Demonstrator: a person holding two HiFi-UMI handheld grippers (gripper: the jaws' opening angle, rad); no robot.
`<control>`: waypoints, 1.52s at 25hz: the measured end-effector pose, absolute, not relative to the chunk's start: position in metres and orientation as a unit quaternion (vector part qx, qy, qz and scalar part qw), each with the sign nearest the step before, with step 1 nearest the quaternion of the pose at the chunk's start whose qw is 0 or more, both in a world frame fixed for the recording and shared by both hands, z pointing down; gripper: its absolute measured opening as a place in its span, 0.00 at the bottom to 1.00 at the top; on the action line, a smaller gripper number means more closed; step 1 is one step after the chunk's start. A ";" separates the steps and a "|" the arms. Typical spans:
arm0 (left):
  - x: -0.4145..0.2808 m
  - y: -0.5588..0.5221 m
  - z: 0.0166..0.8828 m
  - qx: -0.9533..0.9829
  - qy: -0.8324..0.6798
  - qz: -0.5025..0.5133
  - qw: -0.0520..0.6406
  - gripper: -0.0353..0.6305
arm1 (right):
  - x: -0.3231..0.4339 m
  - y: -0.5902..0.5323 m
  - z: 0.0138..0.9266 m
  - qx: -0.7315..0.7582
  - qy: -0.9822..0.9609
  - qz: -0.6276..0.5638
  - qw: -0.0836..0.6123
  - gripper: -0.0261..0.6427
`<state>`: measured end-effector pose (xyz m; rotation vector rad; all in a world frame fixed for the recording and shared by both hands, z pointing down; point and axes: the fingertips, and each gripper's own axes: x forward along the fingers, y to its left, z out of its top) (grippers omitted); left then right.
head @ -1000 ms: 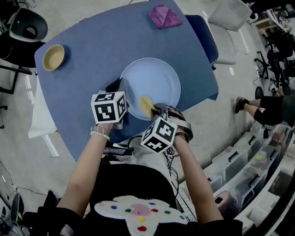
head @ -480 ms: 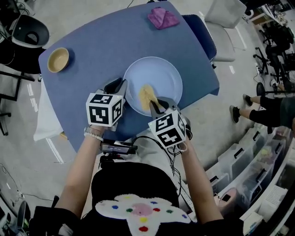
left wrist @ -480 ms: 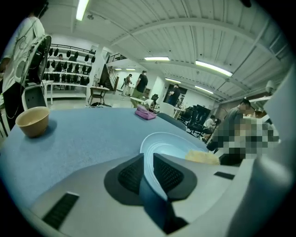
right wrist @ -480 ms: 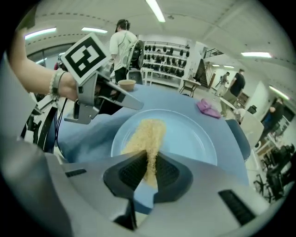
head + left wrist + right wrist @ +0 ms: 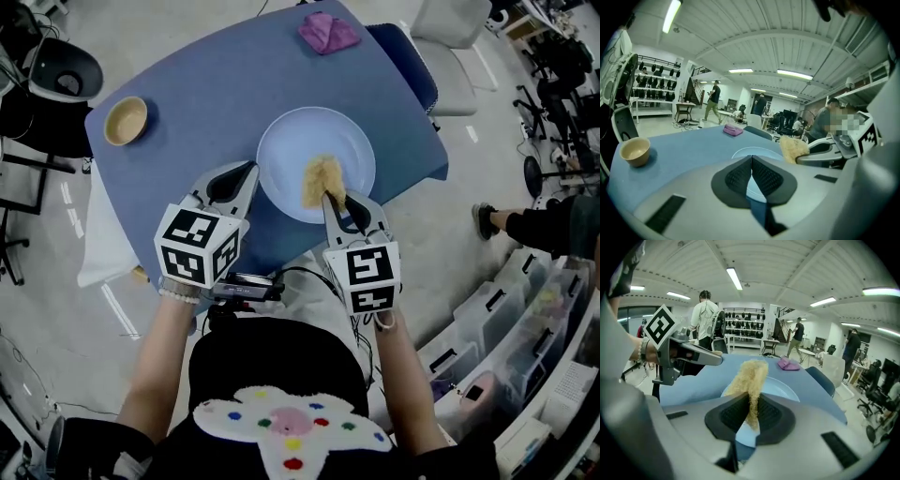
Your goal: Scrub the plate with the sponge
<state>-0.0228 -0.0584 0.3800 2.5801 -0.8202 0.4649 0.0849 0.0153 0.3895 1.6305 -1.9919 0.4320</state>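
Higher than a second ago, your right gripper [image 5: 330,197] pinches the sponge [image 5: 322,176] firmly, and the plate [image 5: 300,141] lies just ahead and below it. Your left gripper [image 5: 247,171], also raised, has just closed on nothing and stands farther away, at the left of the plate.

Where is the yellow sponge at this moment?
In the head view the sponge is clamped between the jaws of the right gripper, over the near right part of the pale plate on the blue table.

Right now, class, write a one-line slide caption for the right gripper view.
Right gripper shut on a yellow sponge over the pale plate, left gripper alongside.
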 end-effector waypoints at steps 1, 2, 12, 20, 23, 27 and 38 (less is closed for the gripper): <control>-0.023 -0.056 0.376 0.924 -0.289 0.163 0.191 0.07 | 0.086 0.017 0.386 0.608 -0.735 0.159 0.255 0.10; -0.024 -0.053 0.373 0.926 -0.286 0.160 0.187 0.07 | 0.086 0.019 0.382 0.613 -0.733 0.158 0.249 0.10; -0.026 -0.031 0.356 0.942 -0.257 0.149 0.155 0.07 | 0.099 0.044 0.359 0.656 -0.709 0.152 0.208 0.10; -0.022 -0.028 0.349 0.949 -0.247 0.129 0.145 0.07 | 0.105 0.053 0.363 0.666 -0.699 0.156 0.210 0.10; -0.020 -0.029 0.349 0.950 -0.244 0.128 0.144 0.07 | 0.105 0.052 0.363 0.668 -0.697 0.155 0.212 0.10; -0.017 -0.028 0.351 0.952 -0.240 0.129 0.140 0.07 | 0.106 0.053 0.365 0.670 -0.693 0.155 0.216 0.10; -0.010 -0.027 0.358 0.952 -0.234 0.138 0.140 0.07 | 0.110 0.053 0.367 0.673 -0.690 0.155 0.217 0.10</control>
